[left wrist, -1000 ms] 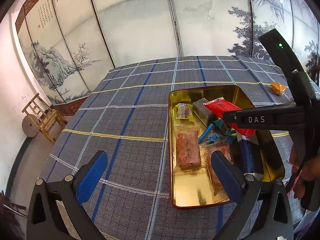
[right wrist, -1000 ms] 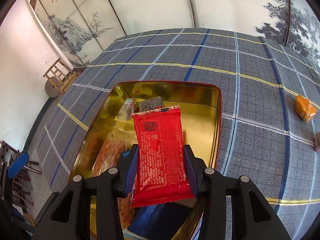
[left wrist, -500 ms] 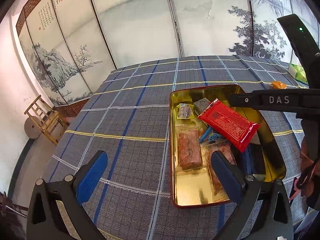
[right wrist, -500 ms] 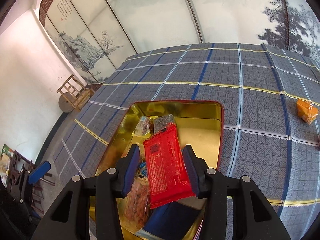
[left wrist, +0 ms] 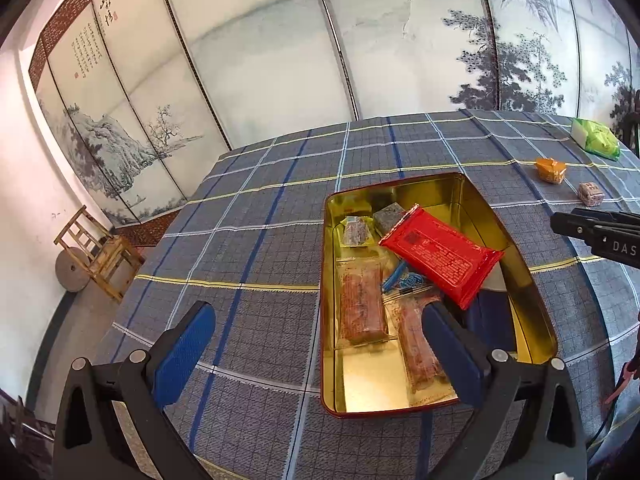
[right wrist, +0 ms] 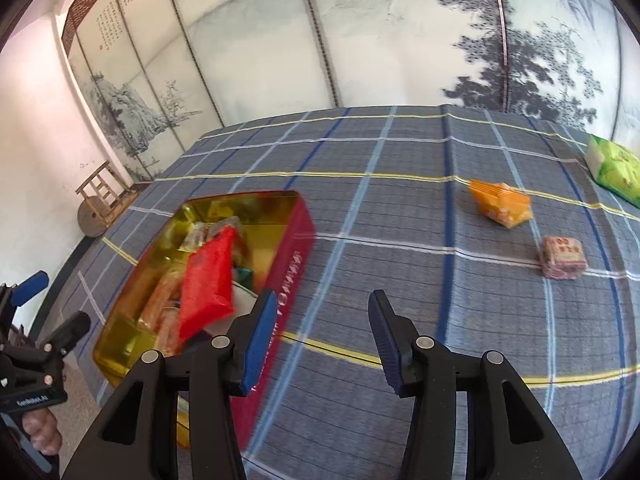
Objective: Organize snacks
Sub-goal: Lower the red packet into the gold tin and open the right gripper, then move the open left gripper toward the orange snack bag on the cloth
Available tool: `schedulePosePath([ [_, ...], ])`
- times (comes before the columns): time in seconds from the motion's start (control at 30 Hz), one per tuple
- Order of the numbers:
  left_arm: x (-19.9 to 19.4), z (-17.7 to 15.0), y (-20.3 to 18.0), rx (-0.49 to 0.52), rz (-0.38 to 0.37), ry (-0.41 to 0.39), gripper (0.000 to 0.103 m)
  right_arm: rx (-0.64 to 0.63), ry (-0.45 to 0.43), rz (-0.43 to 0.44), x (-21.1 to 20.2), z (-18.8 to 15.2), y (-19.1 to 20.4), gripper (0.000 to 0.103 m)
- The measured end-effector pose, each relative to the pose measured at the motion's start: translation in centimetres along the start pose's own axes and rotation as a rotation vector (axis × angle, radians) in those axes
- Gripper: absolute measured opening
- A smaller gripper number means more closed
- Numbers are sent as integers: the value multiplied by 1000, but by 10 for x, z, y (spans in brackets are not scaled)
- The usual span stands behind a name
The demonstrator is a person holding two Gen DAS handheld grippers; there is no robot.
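Note:
A gold-lined red tin point(left wrist: 472, 196) point(right wrist: 296, 248) sits on the plaid cloth and holds several snacks. A red packet point(left wrist: 440, 254) point(right wrist: 210, 280) lies loose on top of them. My right gripper point(right wrist: 320, 338) hangs over the bare cloth just right of the tin, its jaws opening with nothing between them. My left gripper point(left wrist: 316, 354) stands open at the tin's near left corner, empty. On the cloth to the right lie an orange packet point(right wrist: 502, 204) point(left wrist: 551, 169), a small pink pack point(right wrist: 564, 258) point(left wrist: 591, 193) and a green bag point(right wrist: 614, 168) point(left wrist: 596, 138).
The plaid table point(left wrist: 248, 248) ends at a painted folding screen point(left wrist: 260, 52) behind. A wooden chair point(left wrist: 98, 252) stands on the floor at the left. A hand point(right wrist: 40, 432) holds the left gripper's handle at the lower left of the right wrist view.
The right gripper let go of the red packet, which now lies in the tin, and swung right out over the cloth. The left gripper stayed put.

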State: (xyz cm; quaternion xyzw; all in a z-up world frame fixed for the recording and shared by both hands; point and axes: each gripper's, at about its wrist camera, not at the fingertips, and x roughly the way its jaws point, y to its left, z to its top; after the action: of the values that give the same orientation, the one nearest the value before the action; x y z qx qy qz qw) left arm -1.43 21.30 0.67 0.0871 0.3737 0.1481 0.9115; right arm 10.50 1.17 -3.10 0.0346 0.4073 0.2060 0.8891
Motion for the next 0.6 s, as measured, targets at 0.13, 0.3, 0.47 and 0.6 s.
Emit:
schedulePosePath([
  [0.13,-5,3,-11,27,2,-6,102,52,-2,-68,-10,-10,-42,51],
  [0.3,-10,8,-25,63,9,-13,102,109,1,-168,-25,-23,-95,53],
  [0.47,-13,16,-42,106,14,-22,102,161,26,-298,-37,-36,-148,54],
  [0.6,-14,24,-62,151,12,-25,102,196,51,-381,-47,-47,-187,55],
])
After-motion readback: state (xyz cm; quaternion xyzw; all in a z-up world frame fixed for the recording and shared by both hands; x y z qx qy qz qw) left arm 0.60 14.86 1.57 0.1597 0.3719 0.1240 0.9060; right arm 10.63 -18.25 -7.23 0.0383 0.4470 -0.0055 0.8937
